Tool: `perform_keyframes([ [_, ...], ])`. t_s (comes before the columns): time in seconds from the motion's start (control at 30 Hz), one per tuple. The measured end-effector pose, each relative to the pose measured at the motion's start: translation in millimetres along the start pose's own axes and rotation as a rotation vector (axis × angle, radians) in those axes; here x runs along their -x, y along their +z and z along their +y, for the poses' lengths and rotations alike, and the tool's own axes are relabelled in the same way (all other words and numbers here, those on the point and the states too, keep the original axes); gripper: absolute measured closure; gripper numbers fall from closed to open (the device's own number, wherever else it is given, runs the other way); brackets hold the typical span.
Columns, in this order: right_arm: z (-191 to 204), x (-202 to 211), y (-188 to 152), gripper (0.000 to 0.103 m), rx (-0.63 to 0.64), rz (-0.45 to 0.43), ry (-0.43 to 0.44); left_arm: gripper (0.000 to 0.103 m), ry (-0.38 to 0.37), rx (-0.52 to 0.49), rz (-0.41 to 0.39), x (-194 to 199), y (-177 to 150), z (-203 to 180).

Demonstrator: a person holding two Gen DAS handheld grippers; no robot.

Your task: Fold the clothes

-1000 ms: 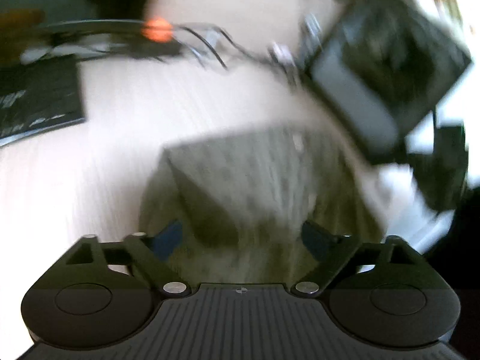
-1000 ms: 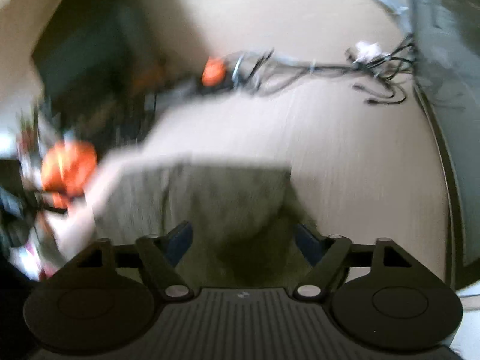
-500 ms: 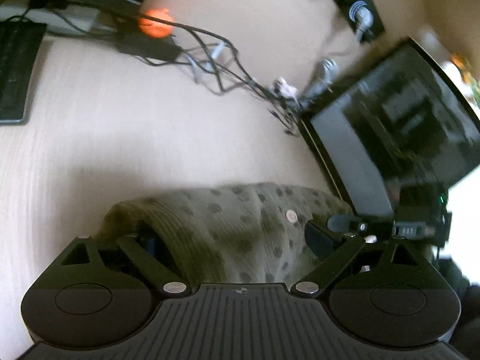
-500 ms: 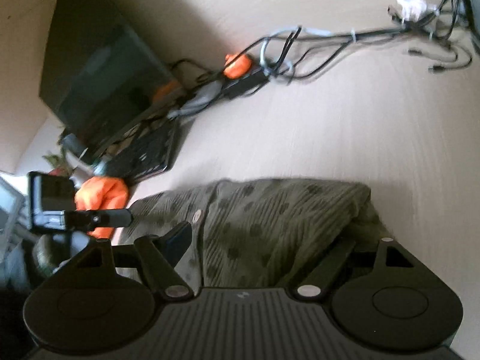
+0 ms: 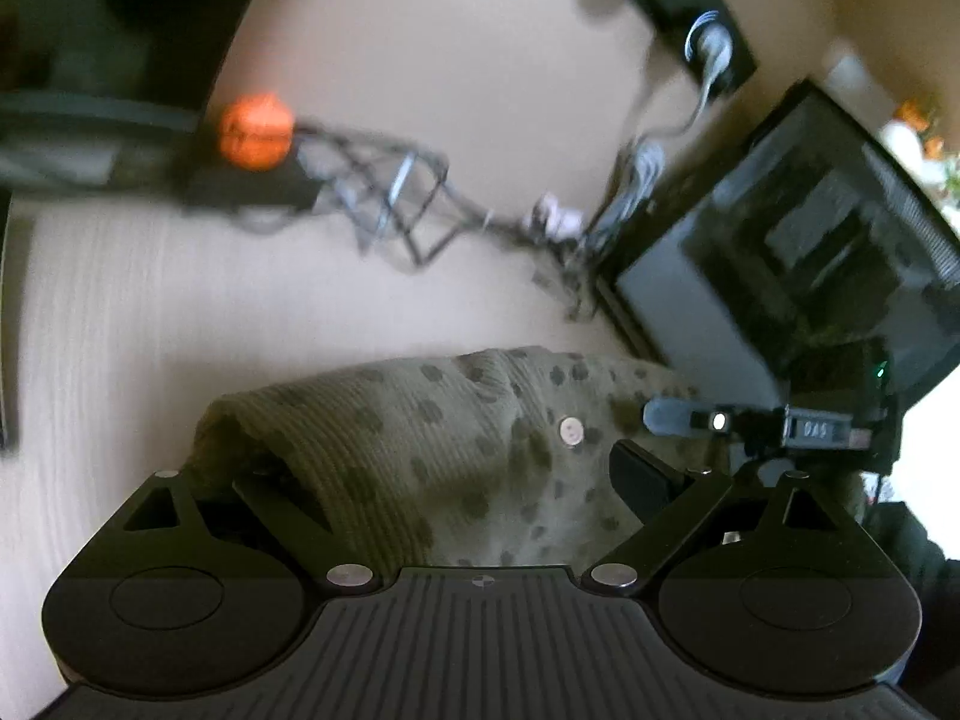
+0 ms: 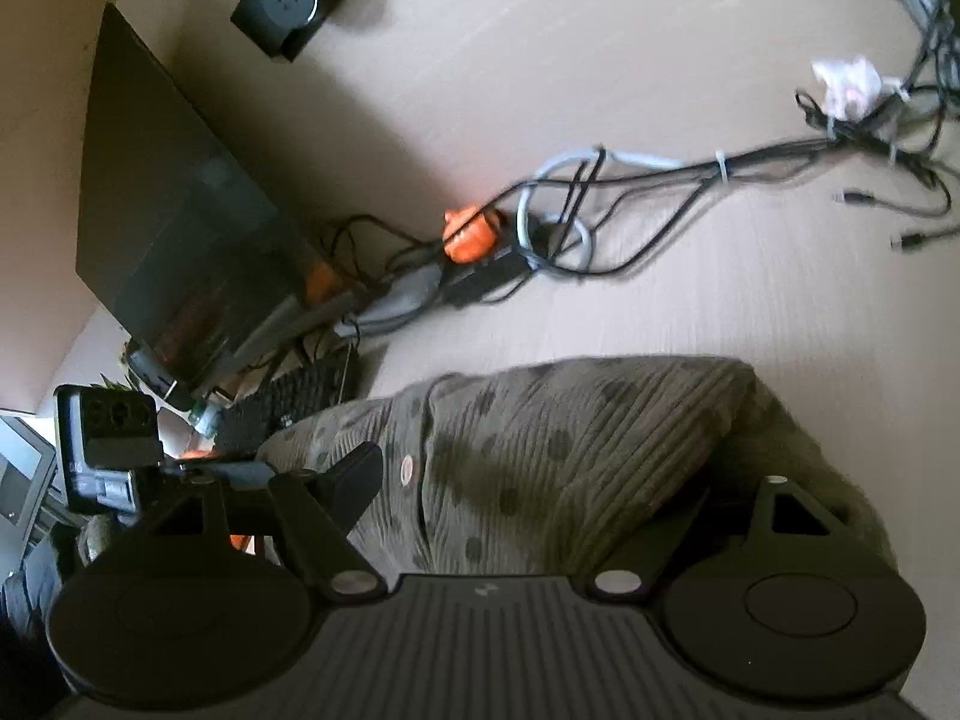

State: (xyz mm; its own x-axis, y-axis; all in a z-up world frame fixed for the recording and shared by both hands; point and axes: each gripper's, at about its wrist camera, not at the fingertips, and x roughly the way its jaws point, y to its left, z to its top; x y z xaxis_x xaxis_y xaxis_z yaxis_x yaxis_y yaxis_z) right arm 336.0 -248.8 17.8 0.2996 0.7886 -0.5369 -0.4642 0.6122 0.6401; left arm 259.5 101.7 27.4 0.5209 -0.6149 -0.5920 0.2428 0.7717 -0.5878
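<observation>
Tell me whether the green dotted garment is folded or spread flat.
Folded, at least partly: the green dotted garment lies doubled on the table, with a rounded fold edge. How neat, cannot tell.

The garment (image 5: 456,450) is ribbed olive cloth, matt, with darker dots and a small glossy button (image 5: 570,431). The bench (image 6: 690,300) shows pale, matt wood grain. Both grippers look like matt black plastic with shiny metal rivets (image 5: 350,573).
</observation>
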Motion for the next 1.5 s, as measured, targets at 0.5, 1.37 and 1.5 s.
perform_keyframes([
  [0.5,7,46,-16,0.014,-0.040,0.100,0.257,0.008,-0.359,0.096,-0.038,52,-21,0],
  [1.37,13,62,-66,0.006,-0.017,0.188,0.247,0.006,-0.359,0.076,0.035,60,-67,-33],
  [1.5,-4,50,-76,0.006,-0.046,0.237,0.060,0.006,-0.188,0.134,0.131,45,-88,-5],
])
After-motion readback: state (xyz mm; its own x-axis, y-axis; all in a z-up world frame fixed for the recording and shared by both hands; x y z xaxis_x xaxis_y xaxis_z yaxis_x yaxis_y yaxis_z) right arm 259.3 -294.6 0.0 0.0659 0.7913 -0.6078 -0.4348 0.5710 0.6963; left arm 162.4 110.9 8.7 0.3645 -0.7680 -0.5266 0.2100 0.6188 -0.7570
